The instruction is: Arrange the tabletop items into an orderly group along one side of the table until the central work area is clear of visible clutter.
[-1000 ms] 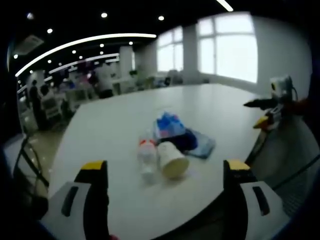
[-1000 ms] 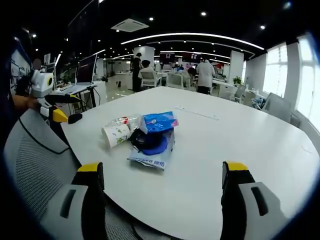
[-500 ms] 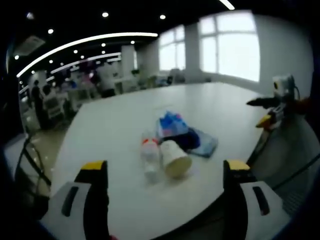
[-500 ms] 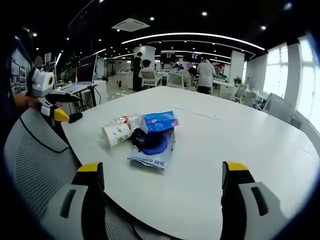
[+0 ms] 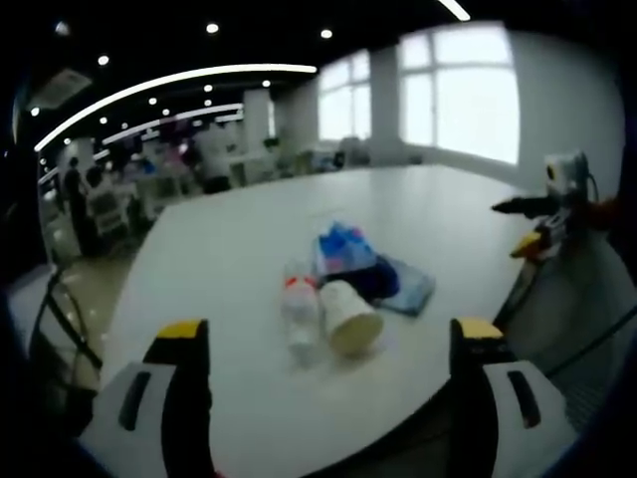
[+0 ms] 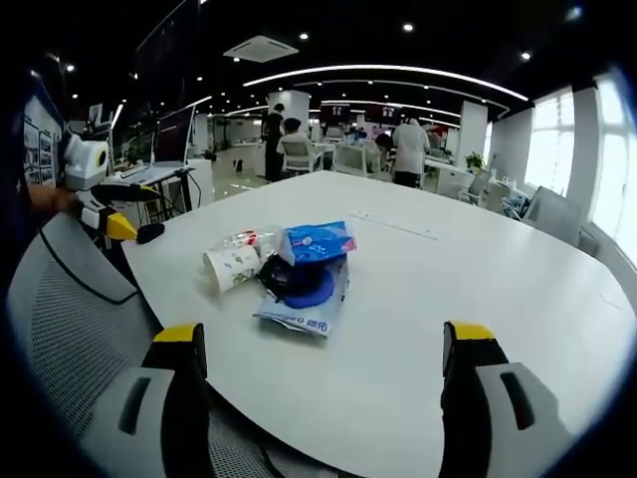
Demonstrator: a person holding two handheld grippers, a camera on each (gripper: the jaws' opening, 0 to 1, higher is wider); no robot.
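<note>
Clutter sits bunched on the white table (image 6: 478, 299): a paper cup (image 6: 230, 268) lying on its side, a clear plastic bottle (image 5: 299, 317) with a red cap beside it, a blue packet (image 6: 317, 242) resting on a dark blue round object (image 6: 299, 286), and a flat printed pouch (image 6: 304, 315) underneath. I hold both grippers back from the pile, off the near edge of the table. The left gripper (image 5: 328, 398) has its jaws spread wide with nothing between them; the right gripper (image 6: 323, 388) is likewise spread and empty.

No item is grasped yet, so I judge the work barely begun. To do it well, I would start with the tipped cup, the nearest loose piece in the left gripper view, close on its wall gently since thin paper likely crushes, and set it upright near one edge. The bottle may roll if nudged, so I would grip it squarely across the body.

Smooth and bare elsewhere, the tabletop curves away into an open-plan office, with ceiling spotlights, bright windows (image 5: 458, 90), desks and standing people (image 6: 408, 149) far behind. A mesh chair back (image 6: 70, 329) stands near the table's edge.
</note>
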